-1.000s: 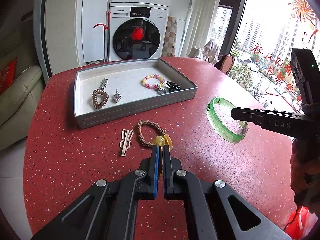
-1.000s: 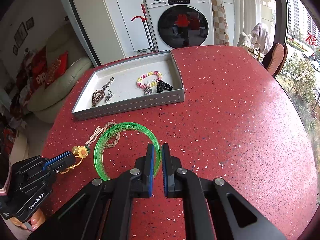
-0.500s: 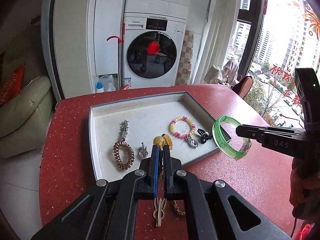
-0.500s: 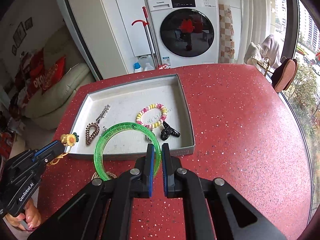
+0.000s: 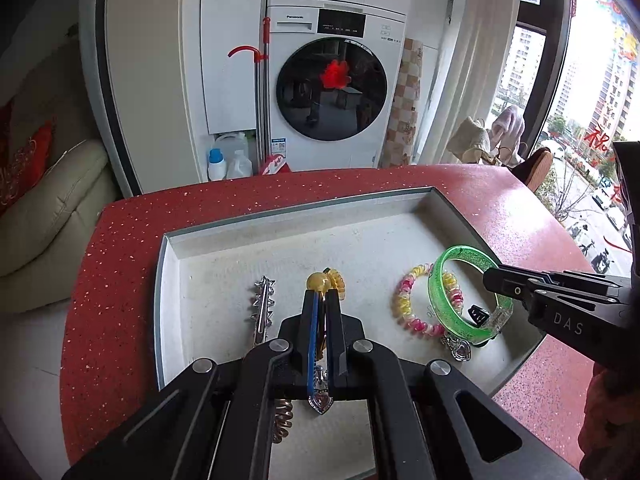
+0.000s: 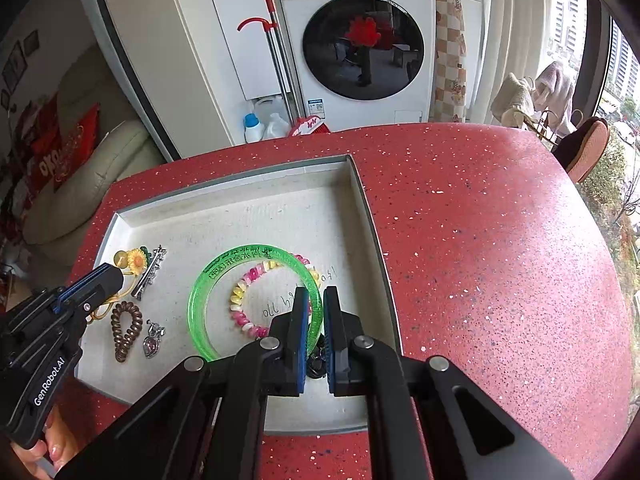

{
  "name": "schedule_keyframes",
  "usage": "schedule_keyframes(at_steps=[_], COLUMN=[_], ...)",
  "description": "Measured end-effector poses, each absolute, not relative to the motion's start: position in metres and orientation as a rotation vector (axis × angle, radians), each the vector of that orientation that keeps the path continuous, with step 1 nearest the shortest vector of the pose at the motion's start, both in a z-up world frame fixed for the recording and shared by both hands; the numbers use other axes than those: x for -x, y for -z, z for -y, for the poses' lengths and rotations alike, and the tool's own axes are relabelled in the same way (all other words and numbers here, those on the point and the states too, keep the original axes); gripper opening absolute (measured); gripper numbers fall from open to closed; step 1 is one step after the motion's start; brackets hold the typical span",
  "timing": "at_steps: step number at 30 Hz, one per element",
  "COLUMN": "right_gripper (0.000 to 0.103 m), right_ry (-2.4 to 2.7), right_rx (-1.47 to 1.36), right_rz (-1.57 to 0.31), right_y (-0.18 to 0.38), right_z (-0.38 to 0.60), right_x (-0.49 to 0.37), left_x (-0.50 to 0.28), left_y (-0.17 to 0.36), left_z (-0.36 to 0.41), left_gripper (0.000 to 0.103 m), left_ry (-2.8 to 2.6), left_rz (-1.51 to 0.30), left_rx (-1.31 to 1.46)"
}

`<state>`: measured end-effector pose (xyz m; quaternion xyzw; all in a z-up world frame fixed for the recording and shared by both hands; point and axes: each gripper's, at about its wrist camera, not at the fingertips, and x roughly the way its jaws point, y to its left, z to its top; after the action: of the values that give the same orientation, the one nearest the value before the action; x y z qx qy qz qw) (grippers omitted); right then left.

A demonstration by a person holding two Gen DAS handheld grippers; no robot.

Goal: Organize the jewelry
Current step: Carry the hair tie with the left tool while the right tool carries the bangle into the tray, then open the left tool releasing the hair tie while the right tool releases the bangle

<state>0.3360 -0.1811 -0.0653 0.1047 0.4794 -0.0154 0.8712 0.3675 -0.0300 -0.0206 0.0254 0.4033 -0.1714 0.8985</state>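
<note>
The left tool (image 5: 322, 300) is clamped on a yellow flower hair tie (image 5: 326, 280), above the grey tray (image 5: 168, 280). The right tool (image 6: 316, 308) is clamped on a green bangle (image 6: 208, 280), held over a beaded bracelet (image 6: 240, 300) at 9 o'clock. The tray sits on the red worktop (image 6: 480, 240).

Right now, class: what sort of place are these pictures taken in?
Probably a home living or laundry area: a front-loading washing machine, a cream sofa, and a red speckled table with a jewelry tray.
</note>
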Motion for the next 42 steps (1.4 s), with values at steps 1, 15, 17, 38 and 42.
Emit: schedule_keyframes(at_steps=[1, 15, 17, 38, 42], right_gripper=[0.008, 0.008, 0.009, 0.047, 0.047], right_ry=[0.034, 0.063, 0.056, 0.015, 0.006], right_rx=[-0.217, -0.195, -0.204, -0.268, -0.284], right_rz=[-1.005, -1.047, -1.045, -0.912, -0.903], right_y=[0.068, 0.09, 0.089, 0.039, 0.033], right_z=[0.181, 0.177, 0.177, 0.178, 0.176], right_x=[-0.339, -0.352, -0.351, -0.296, -0.281], left_x=[-0.371, -0.387, -0.385, -0.359, -0.353], left_y=[0.024, 0.057, 0.057, 0.019, 0.014], left_z=[0.03, 0.036, 0.035, 0.034, 0.031], left_gripper=[0.021, 0.022, 0.022, 0.022, 0.022], left_ry=[0.348, 0.246, 0.232, 0.249, 0.255], left_rz=[-0.842, -0.911, -0.906, -0.824, -0.819], left_rx=[-0.055, -0.099, -0.102, -0.085, -0.073])
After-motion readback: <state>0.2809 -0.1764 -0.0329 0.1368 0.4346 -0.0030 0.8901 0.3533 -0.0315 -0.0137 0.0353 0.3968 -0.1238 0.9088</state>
